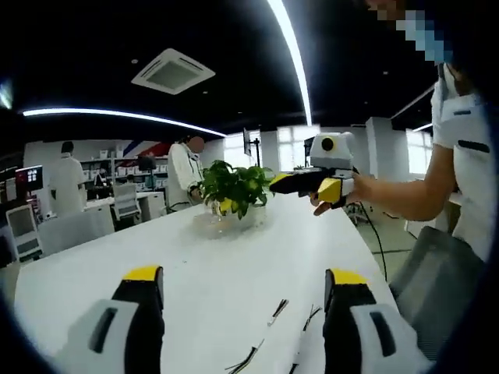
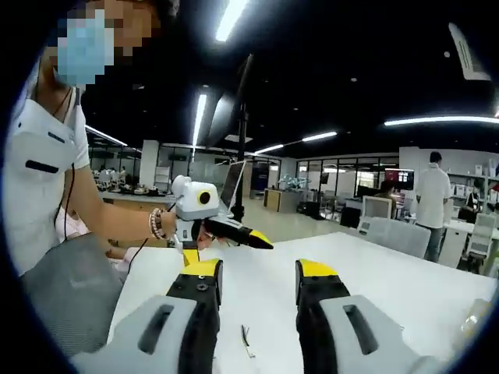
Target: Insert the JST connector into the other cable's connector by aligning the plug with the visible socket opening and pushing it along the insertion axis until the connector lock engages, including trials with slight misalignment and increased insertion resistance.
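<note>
Two thin black cables lie on the white table (image 1: 203,265) between and just beyond my left gripper's jaws: one cable (image 1: 265,335) nearer the middle, the other cable (image 1: 306,331) by the right jaw. Their connectors are too small to make out. My left gripper (image 1: 245,276) hovers above the table, open and empty. My right gripper (image 1: 308,183) is held up in a hand at the table's far right side. In the right gripper view, my right gripper (image 2: 257,269) is open and empty over a short piece of cable (image 2: 246,340); the left gripper (image 2: 222,224) faces it across the table.
A potted green plant (image 1: 234,189) in a glass bowl stands mid-table beyond the cables. A grey chair (image 2: 66,292) sits at the table's edge by the person holding the grippers. Other people stand among desks and monitors in the background.
</note>
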The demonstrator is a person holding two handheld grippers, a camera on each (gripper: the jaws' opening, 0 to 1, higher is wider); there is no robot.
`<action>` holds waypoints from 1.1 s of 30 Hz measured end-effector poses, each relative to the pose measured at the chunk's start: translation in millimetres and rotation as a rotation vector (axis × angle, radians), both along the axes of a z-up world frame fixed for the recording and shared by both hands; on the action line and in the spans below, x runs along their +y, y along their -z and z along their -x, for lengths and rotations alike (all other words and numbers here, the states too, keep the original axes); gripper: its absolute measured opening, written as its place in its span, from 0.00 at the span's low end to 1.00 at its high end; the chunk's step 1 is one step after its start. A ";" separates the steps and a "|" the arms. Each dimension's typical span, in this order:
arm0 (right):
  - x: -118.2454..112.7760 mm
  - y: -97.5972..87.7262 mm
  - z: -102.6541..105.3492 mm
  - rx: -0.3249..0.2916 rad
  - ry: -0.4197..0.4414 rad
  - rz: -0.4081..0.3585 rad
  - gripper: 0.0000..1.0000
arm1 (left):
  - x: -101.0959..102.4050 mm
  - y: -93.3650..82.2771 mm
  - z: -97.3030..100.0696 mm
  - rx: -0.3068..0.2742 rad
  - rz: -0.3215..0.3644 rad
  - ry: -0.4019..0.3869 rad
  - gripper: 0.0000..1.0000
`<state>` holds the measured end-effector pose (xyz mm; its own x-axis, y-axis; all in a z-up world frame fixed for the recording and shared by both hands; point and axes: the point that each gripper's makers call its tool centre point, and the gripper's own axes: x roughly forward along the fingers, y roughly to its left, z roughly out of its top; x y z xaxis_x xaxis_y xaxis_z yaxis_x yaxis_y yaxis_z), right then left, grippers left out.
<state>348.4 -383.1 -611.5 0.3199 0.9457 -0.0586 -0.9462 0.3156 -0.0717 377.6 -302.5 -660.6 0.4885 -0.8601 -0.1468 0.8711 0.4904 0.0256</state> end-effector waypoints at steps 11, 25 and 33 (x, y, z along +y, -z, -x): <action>2.9 57.0 -20.6 0.032 0.015 0.063 0.26 | -13.5 47.7 -2.6 0.020 -0.041 0.062 0.73; -4.2 141.1 -23.7 0.154 0.004 0.212 0.19 | -35.1 111.9 0.6 0.068 -0.178 0.145 0.54; -5.6 176.8 -20.9 0.218 0.012 0.252 0.17 | -30.7 151.5 2.1 0.127 -0.219 0.138 0.43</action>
<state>369.3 -388.7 -788.3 0.2851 0.8889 -0.3586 -0.9442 0.3249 0.0547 375.5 -333.2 -812.1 0.3353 -0.8580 -0.3891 0.9321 0.3621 0.0048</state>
